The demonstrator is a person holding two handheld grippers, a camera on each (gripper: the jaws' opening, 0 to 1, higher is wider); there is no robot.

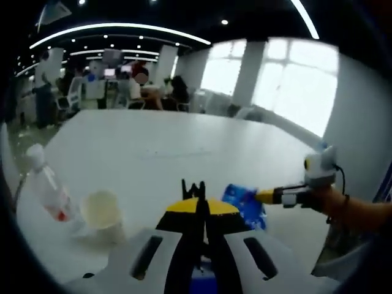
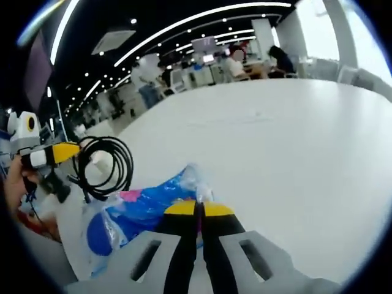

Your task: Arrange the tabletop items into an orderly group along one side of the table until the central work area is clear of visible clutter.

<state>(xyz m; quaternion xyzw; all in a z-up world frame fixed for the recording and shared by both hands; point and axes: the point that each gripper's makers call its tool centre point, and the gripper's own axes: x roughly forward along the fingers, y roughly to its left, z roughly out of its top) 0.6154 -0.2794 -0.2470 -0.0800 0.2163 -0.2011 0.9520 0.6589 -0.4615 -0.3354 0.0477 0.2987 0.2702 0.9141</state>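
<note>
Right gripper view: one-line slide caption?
Right tongs shut on blue plastic bag; left tongs carrying coiled black cable.

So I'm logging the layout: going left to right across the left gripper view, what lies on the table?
Plastic bottle → paper cup → blue bag → right gripper.

A smooth matt white table (image 1: 184, 147) carries a clear plastic bottle (image 1: 49, 187), translucent plastic cup (image 1: 101, 211) and glossy crinkled blue bag (image 2: 144, 205).
</note>
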